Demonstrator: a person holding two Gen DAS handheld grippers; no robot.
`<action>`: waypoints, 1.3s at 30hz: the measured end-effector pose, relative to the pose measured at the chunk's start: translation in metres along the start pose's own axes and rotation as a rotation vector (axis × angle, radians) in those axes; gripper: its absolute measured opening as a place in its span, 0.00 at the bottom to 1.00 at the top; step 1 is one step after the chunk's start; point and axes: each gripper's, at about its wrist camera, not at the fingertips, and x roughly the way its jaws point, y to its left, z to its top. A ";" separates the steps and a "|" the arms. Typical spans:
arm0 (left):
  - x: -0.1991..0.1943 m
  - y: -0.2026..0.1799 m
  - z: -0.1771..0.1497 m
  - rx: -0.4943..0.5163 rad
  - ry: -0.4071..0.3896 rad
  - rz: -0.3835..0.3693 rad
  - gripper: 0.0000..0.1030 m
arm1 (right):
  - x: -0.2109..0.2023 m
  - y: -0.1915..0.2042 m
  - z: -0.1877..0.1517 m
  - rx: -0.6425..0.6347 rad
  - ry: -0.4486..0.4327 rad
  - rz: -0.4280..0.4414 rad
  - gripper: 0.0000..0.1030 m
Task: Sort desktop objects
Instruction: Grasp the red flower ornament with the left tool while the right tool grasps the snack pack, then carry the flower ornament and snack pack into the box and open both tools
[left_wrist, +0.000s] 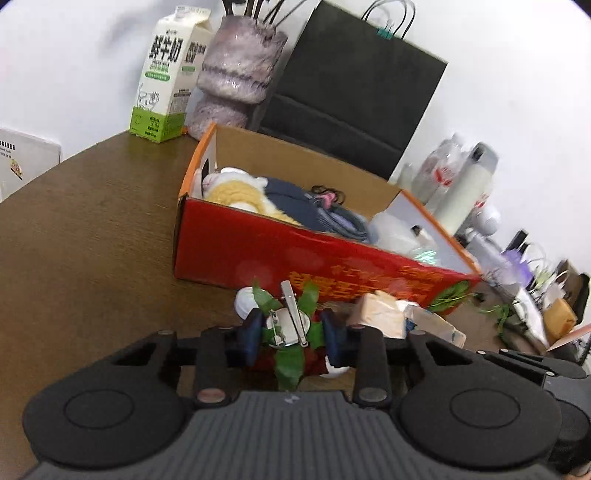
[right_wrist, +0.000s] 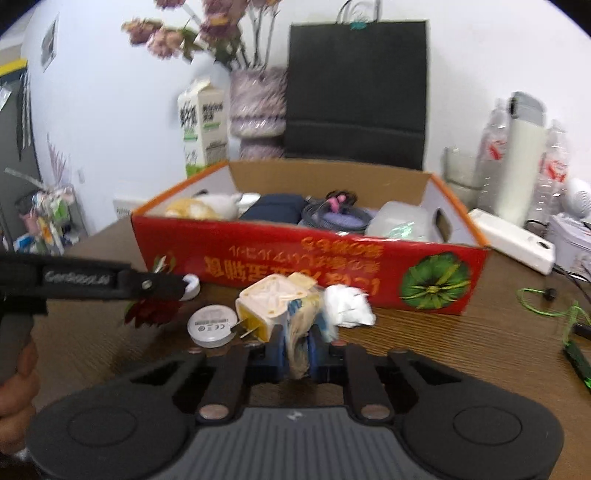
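Between L fingers (left_wrist: 246, 336): flower clip (left_wrist: 290, 325); btwn R fingers (right_wrist: 277, 350): tissue pack (right_wrist: 301, 332)

The red box (right_wrist: 280, 264) stands open on the brown table, its print upside down in the right wrist view. Inside lie a cream plush toy (left_wrist: 236, 192), a dark blue cloth (right_wrist: 275, 212), a coiled grey cable (right_wrist: 332, 218) and a clear plastic piece (right_wrist: 400, 221). In front of the box lies a flower clip (left_wrist: 290, 325) with green leaves, red petals and a silver metal bar. Beside it lies a yellow plug (right_wrist: 267, 306) with two metal pins, touching a crumpled tissue pack (right_wrist: 314, 317). A white disc (right_wrist: 210, 326) lies flat near the plug.
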 end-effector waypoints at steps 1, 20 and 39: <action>-0.010 -0.004 -0.003 0.006 -0.021 0.016 0.33 | -0.007 -0.002 -0.001 0.014 -0.009 0.001 0.11; -0.127 -0.066 -0.092 0.215 -0.068 0.026 0.33 | -0.144 0.013 -0.076 0.063 -0.071 0.006 0.10; -0.149 -0.087 -0.127 0.268 -0.058 0.020 0.33 | -0.193 0.032 -0.104 0.020 -0.148 -0.041 0.10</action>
